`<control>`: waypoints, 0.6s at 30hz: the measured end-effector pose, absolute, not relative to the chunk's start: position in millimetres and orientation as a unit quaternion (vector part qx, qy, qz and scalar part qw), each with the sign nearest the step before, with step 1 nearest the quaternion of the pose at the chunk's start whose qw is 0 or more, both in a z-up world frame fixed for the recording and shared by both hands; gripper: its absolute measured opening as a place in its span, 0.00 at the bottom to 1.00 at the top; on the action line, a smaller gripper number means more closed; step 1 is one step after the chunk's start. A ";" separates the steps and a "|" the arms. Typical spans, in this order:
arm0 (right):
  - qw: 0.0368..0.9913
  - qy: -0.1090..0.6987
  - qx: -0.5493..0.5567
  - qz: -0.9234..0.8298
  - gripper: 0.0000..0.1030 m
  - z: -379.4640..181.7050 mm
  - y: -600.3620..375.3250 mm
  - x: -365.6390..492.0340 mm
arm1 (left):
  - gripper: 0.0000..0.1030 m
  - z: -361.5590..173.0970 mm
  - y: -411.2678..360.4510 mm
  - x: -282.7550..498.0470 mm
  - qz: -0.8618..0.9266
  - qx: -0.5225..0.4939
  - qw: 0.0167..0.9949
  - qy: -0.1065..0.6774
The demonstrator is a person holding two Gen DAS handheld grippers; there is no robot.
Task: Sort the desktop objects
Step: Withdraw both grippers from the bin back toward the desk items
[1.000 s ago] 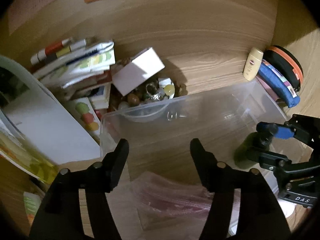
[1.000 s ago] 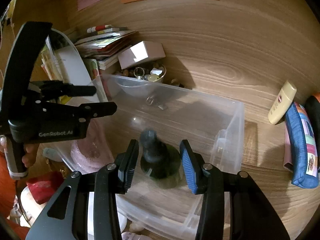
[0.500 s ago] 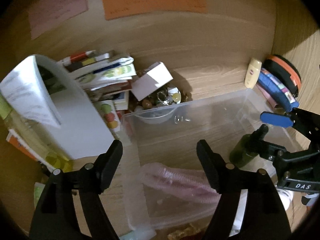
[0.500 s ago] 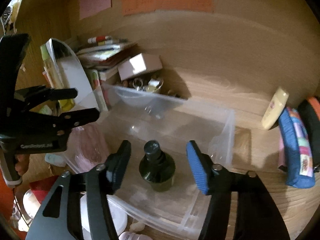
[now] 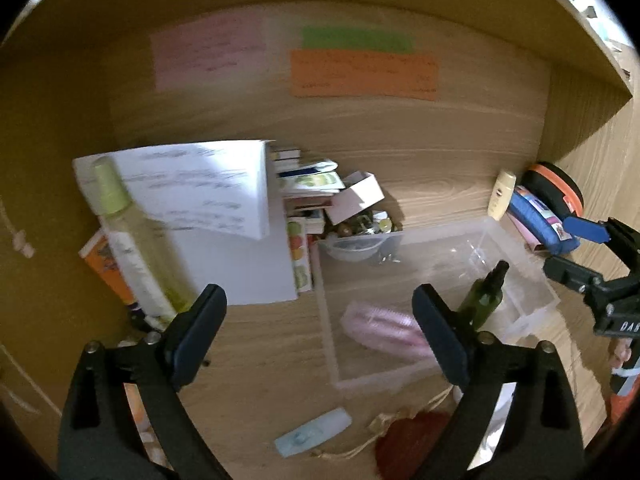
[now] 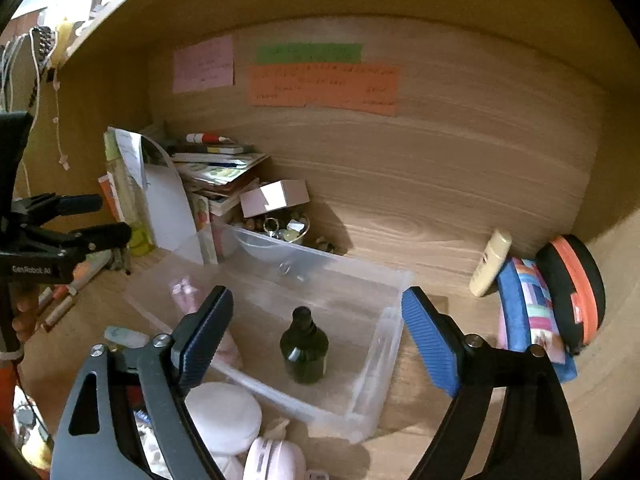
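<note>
A clear plastic bin (image 6: 384, 312) (image 5: 516, 280) sits on the wooden desk. A dark green spray bottle (image 6: 305, 346) (image 5: 484, 296) stands upright inside it, beside a pink item (image 5: 384, 328). My right gripper (image 6: 316, 338) is open and empty, raised above and in front of the bottle. My left gripper (image 5: 320, 330) is open and empty, above the desk left of the bin. A tall yellow-green bottle (image 5: 136, 236) leans at the left.
Books and a white box (image 6: 276, 198) are stacked at the back left by a bowl of trinkets (image 6: 280, 232). A cream tube (image 6: 490, 268), blue pouch (image 6: 528, 304) and black-orange case (image 6: 576, 292) lie at the right. A white round lid (image 6: 222, 416) lies near.
My right gripper opened, let go of the green bottle in the bin and drew back. My left gripper also pulled back and up to the left.
</note>
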State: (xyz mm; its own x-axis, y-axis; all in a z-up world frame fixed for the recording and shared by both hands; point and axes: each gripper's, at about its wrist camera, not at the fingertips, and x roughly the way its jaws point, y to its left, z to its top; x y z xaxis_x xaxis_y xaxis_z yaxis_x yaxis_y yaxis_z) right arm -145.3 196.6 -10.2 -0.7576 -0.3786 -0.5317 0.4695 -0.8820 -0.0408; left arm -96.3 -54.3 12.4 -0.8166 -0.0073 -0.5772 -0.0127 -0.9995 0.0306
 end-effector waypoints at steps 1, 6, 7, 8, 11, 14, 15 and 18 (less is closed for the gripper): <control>0.226 0.085 0.265 -0.934 0.82 -10.6 198.0 -141.2 | 0.92 11.1 -58.1 -90.0 0.953 -0.302 -0.002 0.016; 0.216 0.088 0.268 -0.935 0.82 -16.3 204.7 -123.4 | 0.92 2.0 -71.8 -69.7 0.951 -0.308 -0.009 0.005; 0.215 0.087 0.269 -0.935 0.82 -18.1 205.5 -118.8 | 0.92 0.2 -74.0 -65.2 0.951 -0.309 -0.011 0.005; 0.215 0.087 0.269 -0.935 0.82 -19.5 206.3 -115.2 | 0.92 -2.6 -76.3 -61.3 0.951 -0.310 -0.014 0.007; 0.212 0.086 0.274 -0.934 0.83 -25.2 208.9 -103.6 | 0.93 -15.0 -80.6 -56.3 0.946 -0.323 -0.016 0.013; 0.209 0.090 0.283 -0.932 0.83 -33.4 211.2 -93.9 | 0.93 -32.5 -85.1 -57.0 0.937 -0.348 -0.019 0.017; 0.206 0.092 0.286 -0.931 0.83 -36.5 212.0 -91.2 | 0.93 -37.6 -86.6 -58.0 0.934 -0.355 -0.019 0.016; 0.196 0.098 0.299 -0.929 0.83 -47.4 214.6 -85.7 | 0.93 -54.3 -90.6 -58.9 0.927 -0.375 -0.016 0.011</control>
State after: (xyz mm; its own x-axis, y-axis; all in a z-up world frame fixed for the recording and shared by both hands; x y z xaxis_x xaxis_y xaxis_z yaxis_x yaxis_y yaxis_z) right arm -85.7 214.6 -47.4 -0.7438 -0.3058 -0.5944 0.4229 -0.9039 -0.0642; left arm -58.9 -90.6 -54.3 -0.7186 -0.0376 -0.6944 0.0215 -0.9993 0.0319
